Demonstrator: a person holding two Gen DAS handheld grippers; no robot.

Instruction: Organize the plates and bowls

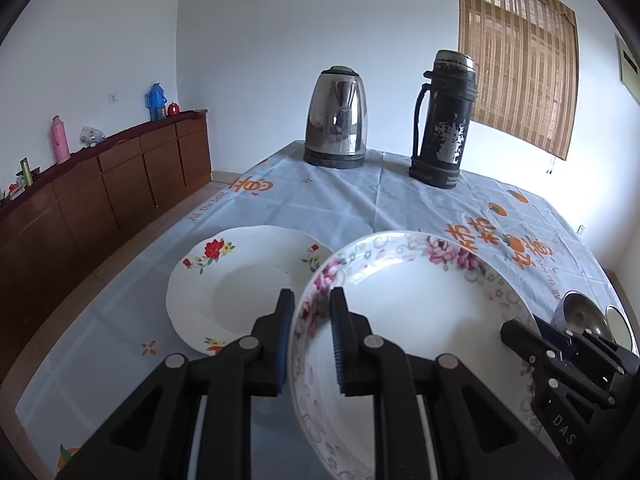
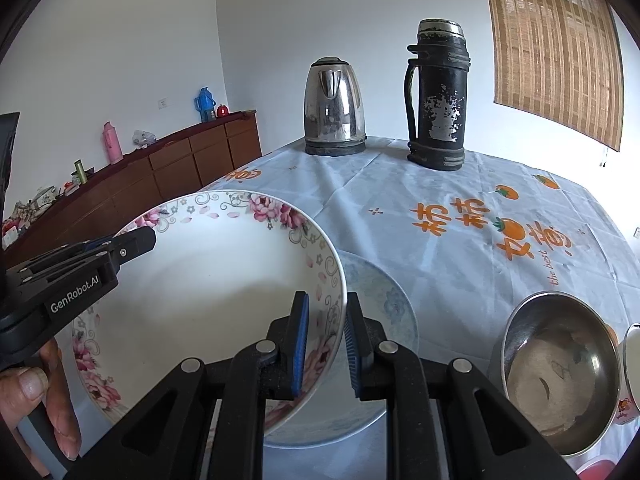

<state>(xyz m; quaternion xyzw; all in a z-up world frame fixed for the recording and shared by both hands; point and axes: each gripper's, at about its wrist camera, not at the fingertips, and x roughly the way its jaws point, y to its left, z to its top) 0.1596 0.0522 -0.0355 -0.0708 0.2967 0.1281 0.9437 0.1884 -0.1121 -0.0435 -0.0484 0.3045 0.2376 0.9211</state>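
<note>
A deep white bowl with pink flowers on its rim [image 1: 420, 312] [image 2: 200, 288] hangs between both grippers, tilted a little above the table. My left gripper [image 1: 312, 300] is shut on its left rim and shows in the right wrist view as a black tip [image 2: 140, 240]. My right gripper [image 2: 326, 308] is shut on the bowl's right rim and appears at the right of the left wrist view [image 1: 520, 332]. A white plate with red flowers [image 1: 240, 280] lies on the cloth to the left. A pale blue-patterned plate [image 2: 388, 308] lies partly hidden under the bowl.
A steel bowl [image 2: 560, 368] [image 1: 580, 316] stands at the right, with a cup's edge [image 2: 632, 380] beside it. A steel kettle [image 1: 336, 120] and a worn black thermos [image 1: 444, 120] stand at the table's far end. A wooden sideboard [image 1: 120, 184] runs along the left wall.
</note>
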